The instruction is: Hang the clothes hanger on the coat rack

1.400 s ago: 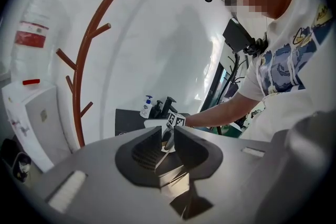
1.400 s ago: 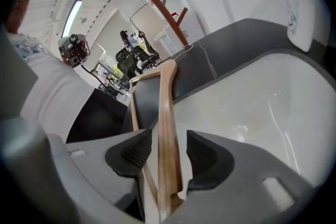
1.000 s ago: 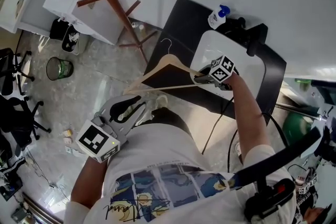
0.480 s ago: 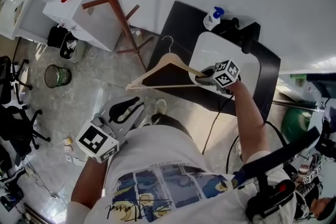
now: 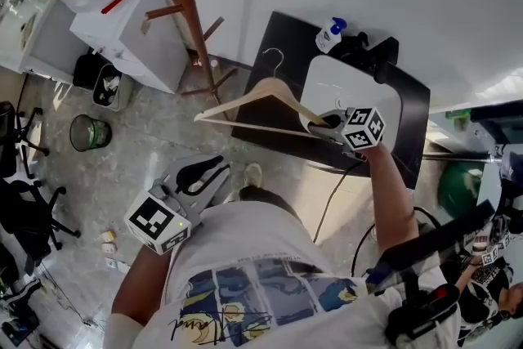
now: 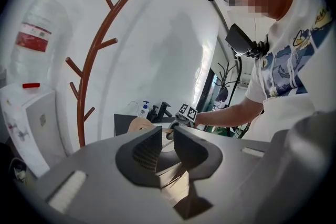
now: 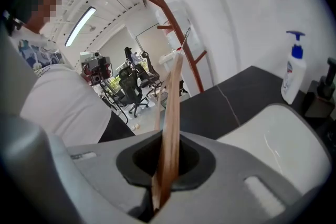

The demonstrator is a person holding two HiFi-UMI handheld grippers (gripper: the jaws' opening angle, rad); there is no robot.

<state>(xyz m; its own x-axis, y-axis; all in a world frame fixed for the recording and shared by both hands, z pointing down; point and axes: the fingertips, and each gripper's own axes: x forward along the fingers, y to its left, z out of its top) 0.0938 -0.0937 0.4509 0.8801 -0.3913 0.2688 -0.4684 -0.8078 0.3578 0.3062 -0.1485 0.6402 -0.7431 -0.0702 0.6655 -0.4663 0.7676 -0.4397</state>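
A wooden clothes hanger with a metal hook hangs in the air over the black table's left edge. My right gripper is shut on its right end. Its jaws have just been closing, and the wooden arm stands pinched between them. The brown coat rack rises left of the hanger, with its pegs branching upward; hook and rack are apart. My left gripper hovers low near the person's body. There is a gap between its jaws and nothing in them.
A black table holds a white tray and a pump bottle. A water dispenser stands left of the rack. A bin and office chairs are on the floor at the left.
My right gripper has lifted the hanger up off the table, and the hook has come nearer the rack's pole. The left gripper has shifted only slightly.
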